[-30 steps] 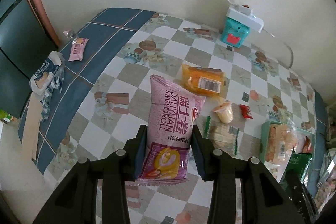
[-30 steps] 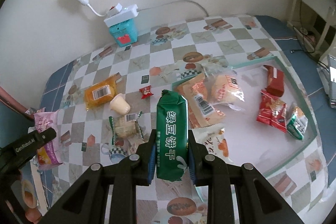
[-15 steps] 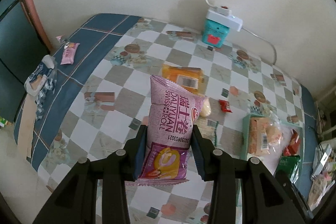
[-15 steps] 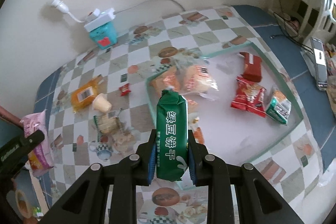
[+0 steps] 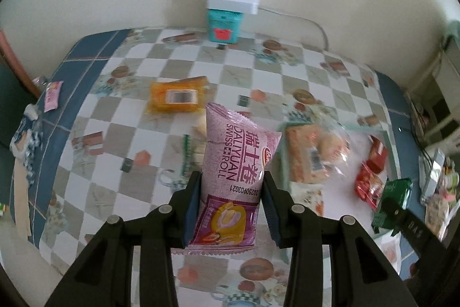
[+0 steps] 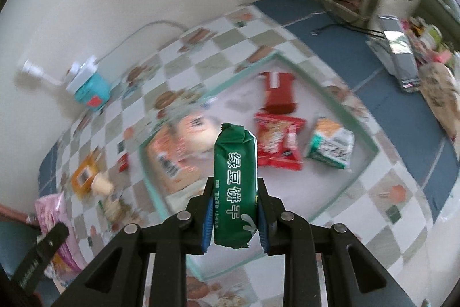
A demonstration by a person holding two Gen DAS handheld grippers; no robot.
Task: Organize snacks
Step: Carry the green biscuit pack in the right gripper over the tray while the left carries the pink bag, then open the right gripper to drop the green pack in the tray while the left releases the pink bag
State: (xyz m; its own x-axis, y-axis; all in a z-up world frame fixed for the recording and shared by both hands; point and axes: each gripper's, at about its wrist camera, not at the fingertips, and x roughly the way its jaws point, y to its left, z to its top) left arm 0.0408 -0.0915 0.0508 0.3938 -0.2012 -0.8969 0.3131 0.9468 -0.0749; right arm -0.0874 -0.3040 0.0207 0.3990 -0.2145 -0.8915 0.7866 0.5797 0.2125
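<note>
My left gripper (image 5: 230, 206) is shut on a pink Swiss roll packet (image 5: 234, 171), held upright above the checked tablecloth. My right gripper (image 6: 234, 216) is shut on a green biscuit packet (image 6: 234, 177), which hangs over the mint-rimmed tray (image 6: 373, 146). The tray (image 5: 283, 154) holds bread bags (image 6: 178, 151), red snack packs (image 6: 277, 143), a red box (image 6: 279, 89) and a green-and-white packet (image 6: 330, 146). The right gripper with its green packet (image 5: 392, 199) shows at the right edge of the left wrist view. The pink packet (image 6: 54, 217) shows at lower left in the right wrist view.
Loose on the cloth left of the tray lie an orange packet (image 5: 176, 98), a jelly cup (image 6: 102, 183) and a small red sweet (image 6: 123, 163). A teal box (image 5: 224, 26) with a power strip stands by the wall. A small pink packet (image 5: 51, 95) lies at the table's left edge.
Both grippers have swung to the right with their packets still held. The tray now fills the middle of the right wrist view, and more of it shows in the left wrist view.
</note>
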